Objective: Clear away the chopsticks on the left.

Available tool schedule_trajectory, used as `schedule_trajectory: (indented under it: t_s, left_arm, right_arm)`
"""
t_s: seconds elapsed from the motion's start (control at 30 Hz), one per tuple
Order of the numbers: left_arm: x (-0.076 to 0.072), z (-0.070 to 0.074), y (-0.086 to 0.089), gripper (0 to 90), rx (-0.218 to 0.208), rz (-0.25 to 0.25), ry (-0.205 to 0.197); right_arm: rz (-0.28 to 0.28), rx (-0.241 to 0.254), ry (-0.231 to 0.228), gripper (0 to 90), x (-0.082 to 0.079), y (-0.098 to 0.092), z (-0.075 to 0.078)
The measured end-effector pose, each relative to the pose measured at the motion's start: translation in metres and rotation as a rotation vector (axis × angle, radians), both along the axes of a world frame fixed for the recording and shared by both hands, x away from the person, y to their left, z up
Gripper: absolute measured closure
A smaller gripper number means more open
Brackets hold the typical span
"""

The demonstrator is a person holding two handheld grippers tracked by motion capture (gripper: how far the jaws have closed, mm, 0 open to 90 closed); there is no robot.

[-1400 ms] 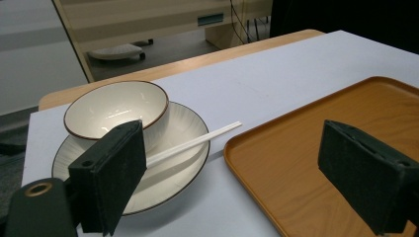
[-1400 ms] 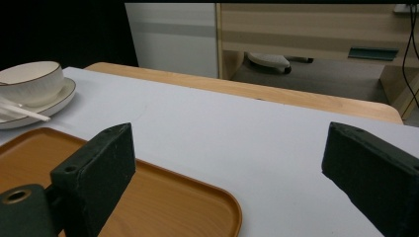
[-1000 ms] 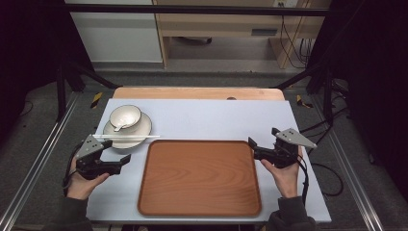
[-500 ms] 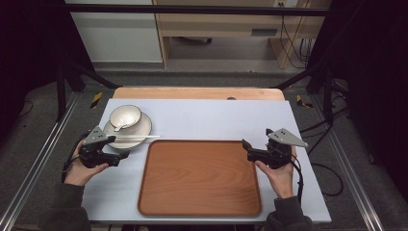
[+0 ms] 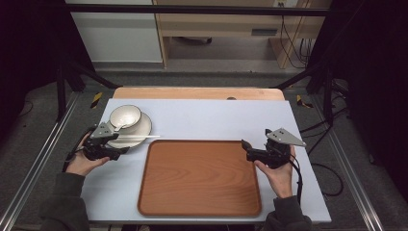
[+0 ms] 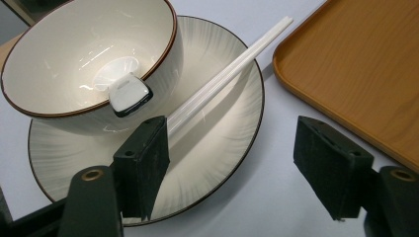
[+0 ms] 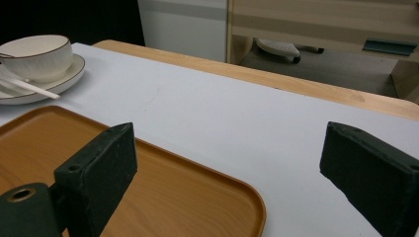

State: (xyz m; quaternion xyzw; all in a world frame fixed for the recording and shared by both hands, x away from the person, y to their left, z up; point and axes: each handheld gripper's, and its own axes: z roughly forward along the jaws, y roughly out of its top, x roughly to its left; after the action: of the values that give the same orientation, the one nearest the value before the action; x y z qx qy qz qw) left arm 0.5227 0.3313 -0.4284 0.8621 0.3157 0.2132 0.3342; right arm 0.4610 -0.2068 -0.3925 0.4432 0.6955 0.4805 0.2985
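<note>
My left tool at the plate's edge, closing in on the chopsticks.

From the high view, my left tool [image 5: 118,150] sits at the near rim of the plate [image 5: 139,132], its tips too small to read; the bowl [image 5: 124,116] rests on the plate, chopsticks [image 5: 139,137] lying across it toward the tray [image 5: 199,178]. My right tool [image 5: 246,148] hovers released over the tray's right edge. In the left tool view, the bowl's top is cut off and a spoon handle [image 6: 129,95] leans on its rim; the jaws have just been closing, still unclenched, the chopsticks' [image 6: 222,79] near end hidden behind the left one. In the right tool view, the jaws gape over tray [image 7: 188,192] and desk [image 7: 222,113], grasping nothing.
</note>
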Motion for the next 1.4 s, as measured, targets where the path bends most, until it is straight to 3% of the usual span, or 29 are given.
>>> schedule_trajectory:
  t_s: [0.2,0.23,0.4,0.5,0.57,0.73,1.13,1.27,1.4]
  left_arm:
    - [0.004,-0.006,0.001,37.0,0.029,0.024,-0.008]
    - [0.006,-0.007,0.000,37.8,0.055,0.030,-0.020]
    - [0.010,-0.009,0.000,42.3,0.063,0.044,-0.051]
    - [0.012,-0.010,0.000,44.8,0.036,0.056,-0.066]
    - [0.014,-0.012,0.000,45.5,0.051,0.059,-0.068]
    - [0.019,-0.017,0.004,47.5,0.024,0.079,-0.056]
    - [0.021,-0.020,0.005,53.5,0.038,0.086,-0.066]
    - [0.021,-0.020,0.005,57.1,0.047,0.088,-0.049]
    - [0.020,-0.021,0.003,61.7,0.026,0.088,-0.036]
  right_arm:
    - [0.000,-0.007,0.000,7.6,0.001,0.001,-0.001]
    - [0.000,-0.008,-0.001,7.6,0.001,0.001,-0.001]
    - [0.001,-0.006,0.002,7.6,0.001,0.002,-0.001]
    - [0.003,-0.009,0.000,7.6,0.001,0.002,-0.001]
    - [0.003,-0.004,0.000,7.7,0.001,0.002,-0.002]
    - [0.004,-0.012,0.003,7.7,0.001,0.002,-0.002]
    - [0.005,-0.014,0.007,7.6,0.001,0.002,-0.003]
    - [0.003,-0.013,0.011,7.6,0.001,0.002,-0.003]
    - [0.002,-0.019,0.011,7.6,0.002,0.002,-0.003]
